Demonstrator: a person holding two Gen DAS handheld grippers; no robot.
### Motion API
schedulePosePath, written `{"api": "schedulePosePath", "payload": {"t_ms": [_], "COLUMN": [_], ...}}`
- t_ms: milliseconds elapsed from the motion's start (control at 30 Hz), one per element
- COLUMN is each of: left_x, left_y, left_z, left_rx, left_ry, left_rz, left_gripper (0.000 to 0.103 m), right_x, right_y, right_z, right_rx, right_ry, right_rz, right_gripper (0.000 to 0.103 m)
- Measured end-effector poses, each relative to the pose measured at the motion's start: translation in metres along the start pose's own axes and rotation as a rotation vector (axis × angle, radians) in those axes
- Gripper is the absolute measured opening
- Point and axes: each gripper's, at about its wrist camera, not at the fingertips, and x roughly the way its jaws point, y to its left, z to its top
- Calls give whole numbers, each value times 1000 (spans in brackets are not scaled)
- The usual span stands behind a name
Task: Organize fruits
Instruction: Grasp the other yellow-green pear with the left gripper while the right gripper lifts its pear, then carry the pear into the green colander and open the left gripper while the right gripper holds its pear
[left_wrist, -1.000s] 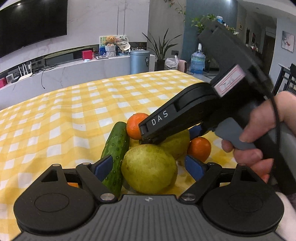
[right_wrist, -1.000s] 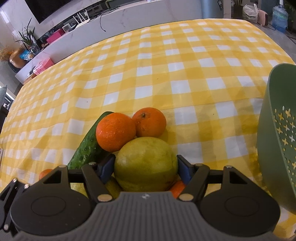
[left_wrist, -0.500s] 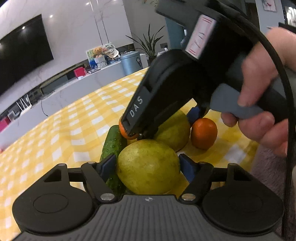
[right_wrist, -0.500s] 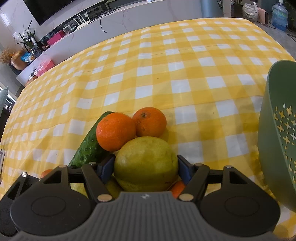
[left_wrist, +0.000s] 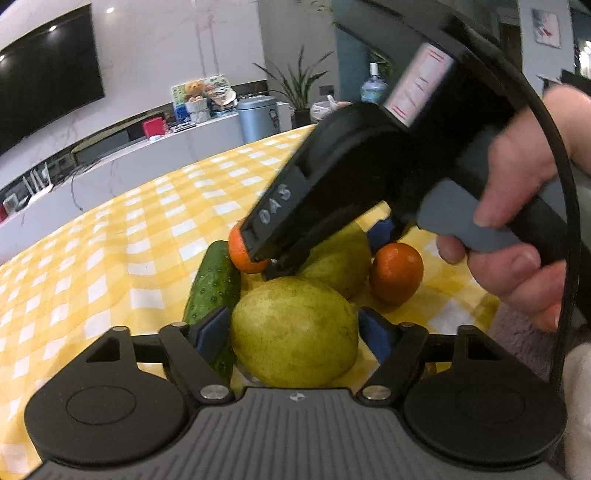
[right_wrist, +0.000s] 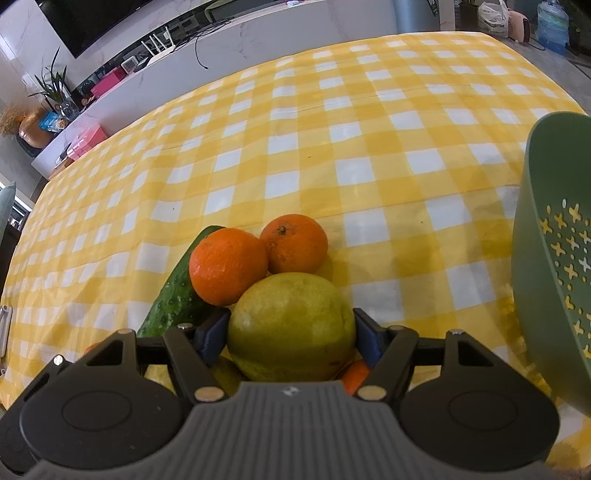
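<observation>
left tongs (left_wrist: 294, 328): jaws opening, near pear (left_wrist: 293, 330) sits between the blue pads, small gap visible on the right pad (left_wrist: 373, 328), left pad right at the skin; reads as spread, not gripping. right tongs (right_wrist: 291, 328): pinching the second pear (right_wrist: 291, 326), both blue pads against its sides. in the left wrist view the right tongs come in from upper right, a hand (left_wrist: 517, 206) on the grey trigger, body tilted down over the pile.

fruit is one tight cluster on the yellow-checked tabletop (right_wrist: 332, 122). cucumber (right_wrist: 173, 299) lies along the left edge of the pile, touching an orange (right_wrist: 227, 266); a second orange (right_wrist: 294, 243) is just beside that one, both behind the held pear. a third orange (left_wrist: 396, 272) sits on the cloth to the right of the pile in the left wrist view, partly under the right tongs in its own view. green colander (right_wrist: 554, 258) stands at the right edge, apart from the pile, nothing visible in the part shown.
</observation>
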Motion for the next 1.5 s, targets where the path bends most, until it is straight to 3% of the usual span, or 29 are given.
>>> {"api": "schedulePosePath", "payload": {"t_ms": [67, 167, 467, 700, 1033, 1267, 1500], "left_x": [1, 3, -2, -7, -18, -36, -32], "left_y": [-7, -19, -6, 2, 9, 15, 19], "left_z": [-1, -4, 0, 0, 7, 15, 19], "left_rx": [41, 106, 10, -48, -111, -181, -208], "left_ry": [-3, -10, -24, -34, -58, -138, -123], "left_rz": [29, 89, 19, 4, 2, -13, -34], "left_gripper": [92, 84, 84, 84, 84, 84, 84], "right_x": [0, 0, -5, -15, -44, -76, -93], "right_y": [0, 0, -7, -19, -19, -32, -53], "right_z": [0, 0, -3, -4, -14, -23, -27], "right_rx": [-1, 1, 59, 154, 178, 260, 341], "right_ry": [0, 0, -22, -54, -147, -242, -287], "right_rz": [1, 1, 14, 110, 233, 376, 403], "right_gripper": [67, 67, 67, 67, 67, 67, 67]}}
